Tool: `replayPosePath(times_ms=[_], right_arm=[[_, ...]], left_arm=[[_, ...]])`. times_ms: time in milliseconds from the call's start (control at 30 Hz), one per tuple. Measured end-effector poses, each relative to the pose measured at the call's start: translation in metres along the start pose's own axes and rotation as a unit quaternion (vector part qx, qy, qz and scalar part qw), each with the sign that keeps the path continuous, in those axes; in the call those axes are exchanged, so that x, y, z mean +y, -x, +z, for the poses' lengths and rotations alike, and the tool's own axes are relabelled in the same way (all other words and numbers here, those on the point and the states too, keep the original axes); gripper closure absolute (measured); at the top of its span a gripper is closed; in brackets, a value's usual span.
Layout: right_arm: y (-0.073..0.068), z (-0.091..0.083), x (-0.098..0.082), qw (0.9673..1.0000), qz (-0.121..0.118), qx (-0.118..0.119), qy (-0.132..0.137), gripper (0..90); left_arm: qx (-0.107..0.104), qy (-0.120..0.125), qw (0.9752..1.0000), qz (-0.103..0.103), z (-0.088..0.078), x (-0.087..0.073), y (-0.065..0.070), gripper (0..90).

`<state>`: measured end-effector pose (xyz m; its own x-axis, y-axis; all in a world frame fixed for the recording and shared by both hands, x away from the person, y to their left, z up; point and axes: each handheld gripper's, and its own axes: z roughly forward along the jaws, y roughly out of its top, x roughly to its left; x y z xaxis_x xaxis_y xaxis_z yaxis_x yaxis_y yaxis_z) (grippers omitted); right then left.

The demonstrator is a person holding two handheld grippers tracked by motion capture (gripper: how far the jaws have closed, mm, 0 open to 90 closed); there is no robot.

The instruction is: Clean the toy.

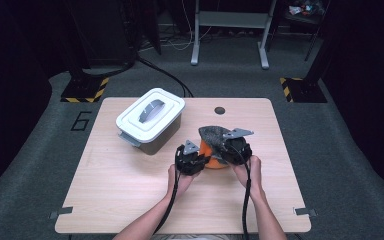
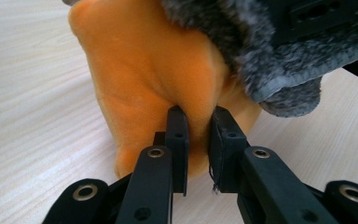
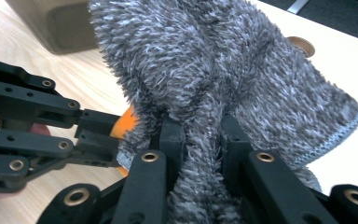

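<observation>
Nearest to us, the left hand-held gripper (image 2: 196, 122) had pinched a fold of the orange cloth (image 2: 154, 79), which sat on the table (image 1: 130, 185) just right of the white-lidded bin (image 1: 150, 120). Just beyond, the right hand-held gripper (image 3: 200, 128) was clamped on the grey fuzzy cloth (image 3: 223, 65) over it. Both looked soft, light and floppy, so we figured edges or bunched folds were the best hold.

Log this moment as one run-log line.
left gripper: shut on orange cloth | right gripper: shut on grey cloth | lidded box: untouched
</observation>
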<state>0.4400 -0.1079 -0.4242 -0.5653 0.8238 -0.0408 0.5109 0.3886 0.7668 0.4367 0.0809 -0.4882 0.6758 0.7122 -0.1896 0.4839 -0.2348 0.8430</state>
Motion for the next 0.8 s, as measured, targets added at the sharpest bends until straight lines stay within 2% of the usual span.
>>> replayPosePath(times_ms=[167,200,233,333,400,800], right_arm=[[0.004,0.0,-0.001,0.9999,-0.007,-0.012,0.0,75.5],[0.004,-0.001,-0.002,0.9999,0.004,-0.014,0.001,75.5],[0.006,-0.002,-0.003,0.9999,0.001,-0.016,-0.001,75.5],[0.012,-0.003,-0.007,0.9997,0.014,-0.021,-0.002,75.4],[0.017,-0.004,-0.01,0.9996,0.011,-0.027,-0.003,75.4],[0.039,-0.004,-0.031,0.9976,0.051,-0.043,-0.017,75.4]], left_arm=[[0.002,0.005,1.0,-0.005,0.001,-0.001,-0.003,79.3],[0.001,0.006,1.0,-0.006,0.001,-0.001,-0.003,79.3],[0.001,0.006,1.0,-0.006,0.001,-0.001,-0.003,79.3],[0.0,0.007,1.0,-0.007,0.002,-0.002,-0.004,79.3],[-0.002,0.005,1.0,-0.006,0.001,-0.002,-0.004,79.2],[-0.003,0.005,1.0,-0.004,0.001,-0.003,-0.005,79.1]])
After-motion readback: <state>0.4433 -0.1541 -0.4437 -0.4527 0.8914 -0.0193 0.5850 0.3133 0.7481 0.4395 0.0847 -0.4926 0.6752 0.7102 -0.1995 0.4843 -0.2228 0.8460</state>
